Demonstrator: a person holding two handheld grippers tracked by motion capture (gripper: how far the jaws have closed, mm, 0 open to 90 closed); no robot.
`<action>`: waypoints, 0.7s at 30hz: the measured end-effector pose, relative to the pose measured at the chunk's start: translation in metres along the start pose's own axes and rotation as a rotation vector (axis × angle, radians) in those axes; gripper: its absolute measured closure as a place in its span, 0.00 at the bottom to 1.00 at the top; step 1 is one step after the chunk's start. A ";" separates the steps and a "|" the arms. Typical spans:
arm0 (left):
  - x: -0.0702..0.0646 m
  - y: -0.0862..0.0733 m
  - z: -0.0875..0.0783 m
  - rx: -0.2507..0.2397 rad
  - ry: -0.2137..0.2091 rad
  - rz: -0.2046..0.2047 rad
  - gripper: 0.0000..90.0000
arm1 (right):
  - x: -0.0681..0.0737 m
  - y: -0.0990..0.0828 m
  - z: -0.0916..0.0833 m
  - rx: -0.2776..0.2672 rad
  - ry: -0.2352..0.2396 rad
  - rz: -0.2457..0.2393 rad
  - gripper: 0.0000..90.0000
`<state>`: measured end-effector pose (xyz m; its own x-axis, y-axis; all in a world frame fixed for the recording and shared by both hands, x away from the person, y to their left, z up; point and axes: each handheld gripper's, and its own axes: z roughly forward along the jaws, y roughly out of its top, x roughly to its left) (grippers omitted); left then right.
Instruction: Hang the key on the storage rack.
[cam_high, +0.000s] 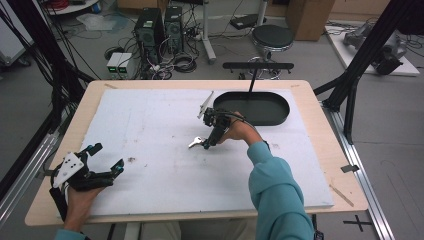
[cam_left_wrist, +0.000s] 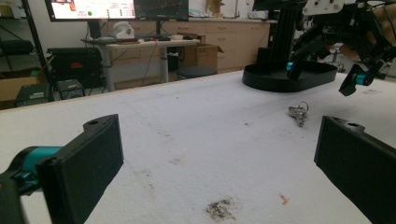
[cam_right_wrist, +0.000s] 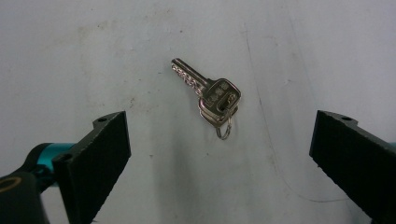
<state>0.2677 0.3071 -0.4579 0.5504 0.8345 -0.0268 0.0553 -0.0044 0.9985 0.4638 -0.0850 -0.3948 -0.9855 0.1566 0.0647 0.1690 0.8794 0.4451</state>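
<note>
Two silver keys (cam_high: 196, 143) on a small ring lie flat on the white foam board (cam_high: 165, 175), a little left of its middle. My right gripper (cam_high: 207, 143) hovers just above them, pointing down, jaws open and spread wide on either side. In the right gripper view the keys (cam_right_wrist: 212, 95) lie between and slightly beyond the open right gripper (cam_right_wrist: 222, 140), untouched. My left gripper (cam_high: 107, 156) sits low at the board's near left edge, open and holding nothing. Its own view shows the left gripper (cam_left_wrist: 219, 135) open, with the keys (cam_left_wrist: 297, 113) and the right gripper (cam_left_wrist: 322, 77) farther off.
A black oval tray (cam_high: 285, 107) stands at the back right of the board, with a thin black T-shaped stand (cam_high: 257, 66) rising behind it. The wooden table (cam_high: 345, 165) rims the board. Dark smudges (cam_left_wrist: 219, 209) mark the foam near the left gripper.
</note>
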 end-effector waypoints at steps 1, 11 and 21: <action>0.000 0.000 0.000 0.000 0.000 0.000 0.02 | -0.001 0.000 0.001 0.005 -0.002 -0.008 0.06; 0.000 0.000 0.000 -0.001 -0.002 -0.003 0.02 | -0.004 0.001 0.006 0.038 0.021 0.025 0.27; 0.000 0.000 0.000 -0.003 -0.003 -0.005 0.02 | -0.008 0.001 0.011 0.062 0.048 0.044 0.49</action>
<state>0.2678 0.3072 -0.4580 0.5525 0.8329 -0.0322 0.0555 0.0017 0.9985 0.4724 -0.0806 -0.4046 -0.9765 0.1751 0.1259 0.2108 0.8984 0.3854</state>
